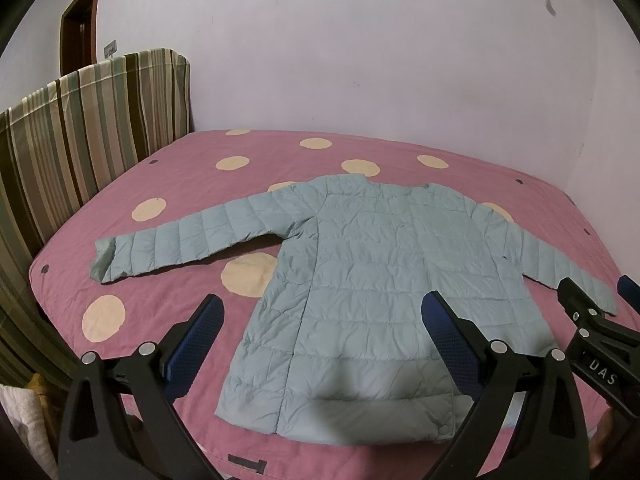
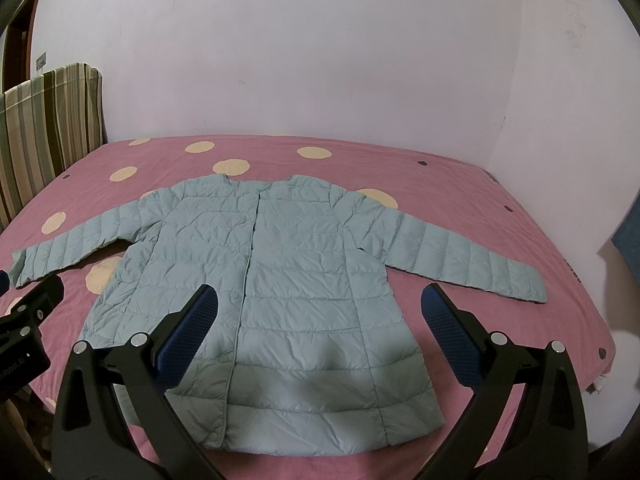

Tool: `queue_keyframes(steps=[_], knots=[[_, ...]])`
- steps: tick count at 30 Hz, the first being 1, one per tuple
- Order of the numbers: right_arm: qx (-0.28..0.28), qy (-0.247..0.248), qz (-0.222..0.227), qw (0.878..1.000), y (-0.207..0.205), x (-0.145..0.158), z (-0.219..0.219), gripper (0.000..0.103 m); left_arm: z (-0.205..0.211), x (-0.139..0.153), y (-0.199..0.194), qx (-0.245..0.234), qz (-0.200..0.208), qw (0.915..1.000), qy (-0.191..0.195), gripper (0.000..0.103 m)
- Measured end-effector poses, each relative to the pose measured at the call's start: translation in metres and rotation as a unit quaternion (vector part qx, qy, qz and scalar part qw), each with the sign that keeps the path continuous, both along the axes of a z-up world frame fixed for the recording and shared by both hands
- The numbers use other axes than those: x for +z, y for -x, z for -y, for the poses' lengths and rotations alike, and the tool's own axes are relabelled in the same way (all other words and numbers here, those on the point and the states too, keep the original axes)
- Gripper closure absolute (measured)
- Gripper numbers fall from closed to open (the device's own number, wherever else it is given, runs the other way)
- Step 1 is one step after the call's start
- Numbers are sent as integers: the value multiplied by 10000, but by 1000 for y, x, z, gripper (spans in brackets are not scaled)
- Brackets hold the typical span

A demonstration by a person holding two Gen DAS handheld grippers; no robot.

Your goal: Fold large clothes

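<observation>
A light blue quilted jacket lies flat, front up, on the pink bed, sleeves spread to both sides; it also shows in the right wrist view. My left gripper is open and empty, hovering above the jacket's lower left part near the hem. My right gripper is open and empty above the lower middle of the jacket. The right gripper also shows at the right edge of the left wrist view, near the right sleeve cuff. The left gripper's body shows at the left edge of the right wrist view.
The bed has a pink cover with cream dots. A striped headboard stands at the left. A pale wall runs behind the bed. A brown door is at the far left. The bed's right edge drops off.
</observation>
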State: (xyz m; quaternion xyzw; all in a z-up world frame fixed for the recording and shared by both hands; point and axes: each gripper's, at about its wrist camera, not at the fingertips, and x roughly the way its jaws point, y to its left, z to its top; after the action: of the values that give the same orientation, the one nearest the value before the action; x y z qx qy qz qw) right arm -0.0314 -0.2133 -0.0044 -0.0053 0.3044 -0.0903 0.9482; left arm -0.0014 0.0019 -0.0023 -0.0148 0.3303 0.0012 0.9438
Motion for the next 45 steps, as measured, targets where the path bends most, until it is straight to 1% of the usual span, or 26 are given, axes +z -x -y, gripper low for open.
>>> queue_keyframes(steps=[45], knots=[[1,13,-1,10000,0,1,-1,2,1,-4,1,-24,-22,10000,3,5]])
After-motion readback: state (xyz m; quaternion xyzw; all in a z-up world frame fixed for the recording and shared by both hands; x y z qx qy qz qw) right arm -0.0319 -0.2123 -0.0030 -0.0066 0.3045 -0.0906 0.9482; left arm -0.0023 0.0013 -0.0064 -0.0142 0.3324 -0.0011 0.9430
